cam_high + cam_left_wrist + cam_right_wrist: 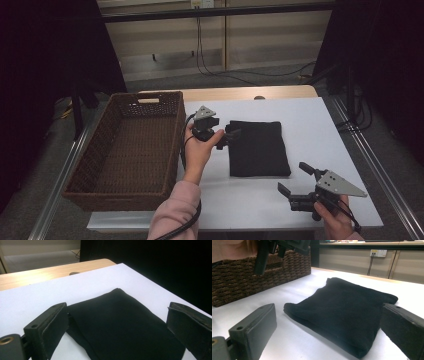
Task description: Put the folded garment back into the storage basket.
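I see the folded black cloth (259,148) beside the basket (131,150); my left gripper (229,136) at its edge and right gripper (296,179) near it, both wide open, empty.

Lighting is dim overall in the high view; both side margins fall to near black. The white bench (310,130) is the brightest surface, evenly lit from above, without hard shadows. The black cloth (258,148) shows almost no surface detail. In the left gripper view the wooden bench edge carries a soft glare. Near jaws in both gripper views are slightly soft; definition is moderate throughout.
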